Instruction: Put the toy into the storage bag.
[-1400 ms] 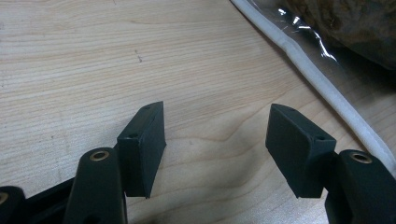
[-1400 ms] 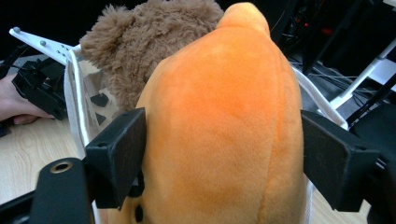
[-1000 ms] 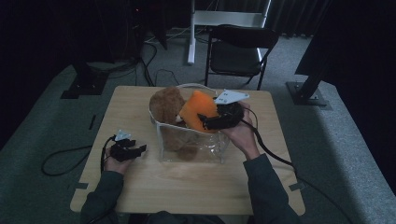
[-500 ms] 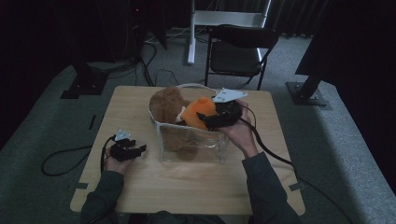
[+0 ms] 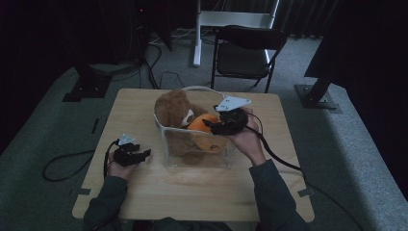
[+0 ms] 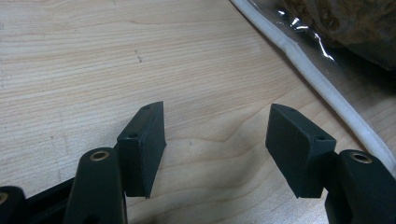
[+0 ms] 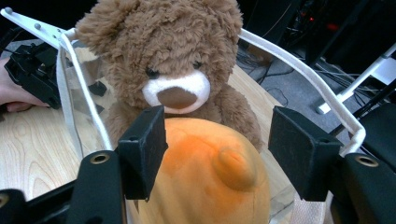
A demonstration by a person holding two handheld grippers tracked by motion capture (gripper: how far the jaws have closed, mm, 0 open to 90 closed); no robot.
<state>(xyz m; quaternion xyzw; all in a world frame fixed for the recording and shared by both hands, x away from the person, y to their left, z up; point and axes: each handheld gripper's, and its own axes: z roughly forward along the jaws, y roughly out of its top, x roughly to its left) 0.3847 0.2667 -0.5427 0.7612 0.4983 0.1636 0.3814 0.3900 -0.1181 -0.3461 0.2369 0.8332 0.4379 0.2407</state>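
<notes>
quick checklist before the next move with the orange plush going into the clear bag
1. Orange plush inside the clear bag: ok, it sits in front of the teddy bear.
2. Right gripper free of the plush: cannot tell. Its jaws have just been closing with the plush between them, and the left pad seems to touch it.
3. Left gripper empty: ok, jaws open over bare table.
4. Left gripper apart from the bag: ok, the white rim lies beside it, not touching.
5. Bag upright: ok.
</notes>
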